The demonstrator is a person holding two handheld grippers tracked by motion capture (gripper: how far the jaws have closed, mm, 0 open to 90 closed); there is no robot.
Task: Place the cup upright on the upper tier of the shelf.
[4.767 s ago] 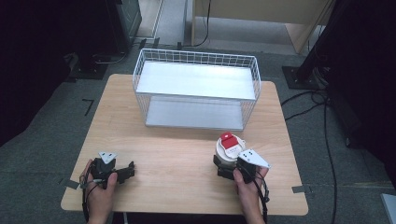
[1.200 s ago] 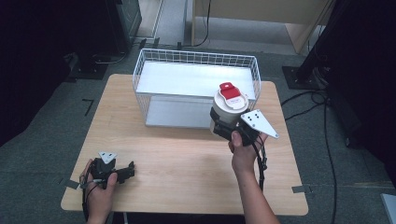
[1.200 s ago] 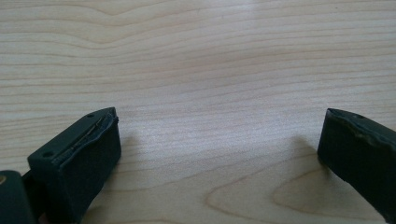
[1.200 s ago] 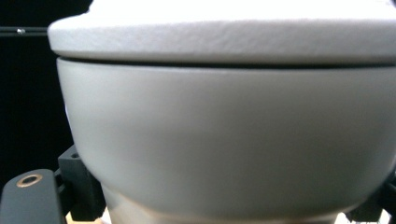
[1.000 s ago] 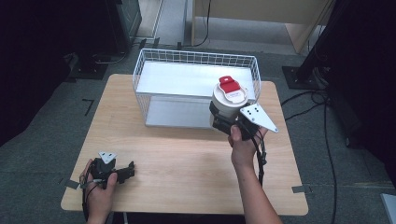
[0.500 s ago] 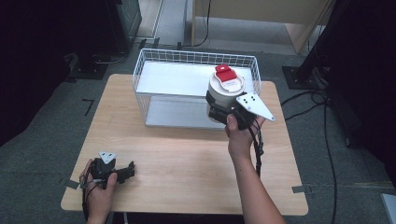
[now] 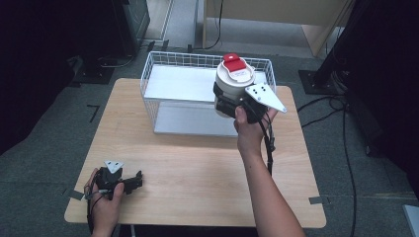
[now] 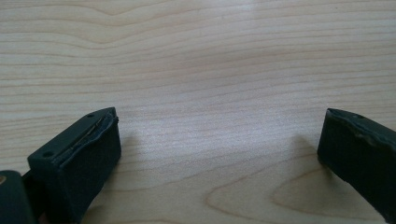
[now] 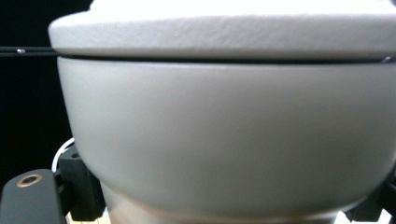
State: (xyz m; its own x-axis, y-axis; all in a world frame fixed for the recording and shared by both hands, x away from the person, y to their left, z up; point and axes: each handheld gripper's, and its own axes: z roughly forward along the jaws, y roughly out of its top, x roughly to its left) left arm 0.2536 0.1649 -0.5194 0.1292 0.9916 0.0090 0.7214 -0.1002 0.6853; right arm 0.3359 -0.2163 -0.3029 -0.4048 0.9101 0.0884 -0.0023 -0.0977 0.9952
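A pale grey container (image 9: 224, 135) with a white lid (image 9: 224, 32) sits very close, its narrower base between the black jaws at the bottom corners.

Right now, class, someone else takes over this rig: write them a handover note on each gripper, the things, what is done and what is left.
Right gripper: shut on the white jar with a red-tabbed lid, held in the air over the right end of the wire basket.
Left gripper: open, holds nothing, resting on the table near its front left corner.
Done: jar lifted and brought above the basket.
Left, most likely: lower the jar into the basket, let go, pull the right gripper back.
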